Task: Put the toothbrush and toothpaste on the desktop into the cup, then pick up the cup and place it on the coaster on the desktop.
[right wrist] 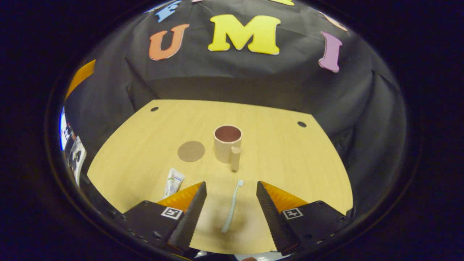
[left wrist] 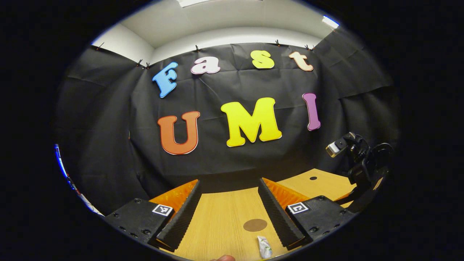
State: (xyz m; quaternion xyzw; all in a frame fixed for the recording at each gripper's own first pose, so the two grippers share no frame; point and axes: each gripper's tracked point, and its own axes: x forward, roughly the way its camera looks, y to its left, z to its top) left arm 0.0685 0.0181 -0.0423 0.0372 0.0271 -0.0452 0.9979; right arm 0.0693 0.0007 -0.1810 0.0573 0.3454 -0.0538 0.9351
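A black cloth wall closes off the booth behind a pale, wood-grained tabletop [right wrist: 282,152] with small dark holes near its far corners, and everything for the task is laid out loosely on it, well apart, which I judge leaves room for a grasp on each piece. Take the beige cylindrical cup with a stubby handle [right wrist: 227,144] as the landmark: it stands upright near the middle, mouth open and nothing in it, its handle turned toward the right gripper view's camera. Just left of the cup lies the flat round brown coaster [right wrist: 191,151], bare, so the final placement is not yet done. Nearer than the cup, the slim pale toothbrush [right wrist: 231,206] lies flat with its head pointing at the cup. The right hand-held gripper [right wrist: 231,197] hangs over it with fingers spread wide on either side and holding nothing, lined up, I judge, for a first pick. Left of the toothbrush and nearer than the coaster lies the small white toothpaste tube [right wrist: 173,182]; its printing is too small to read. The left hand-held gripper [left wrist: 230,203] is likewise spread and empty, held level above the tabletop, with square black-and-white tracking markers on its finger mounts.
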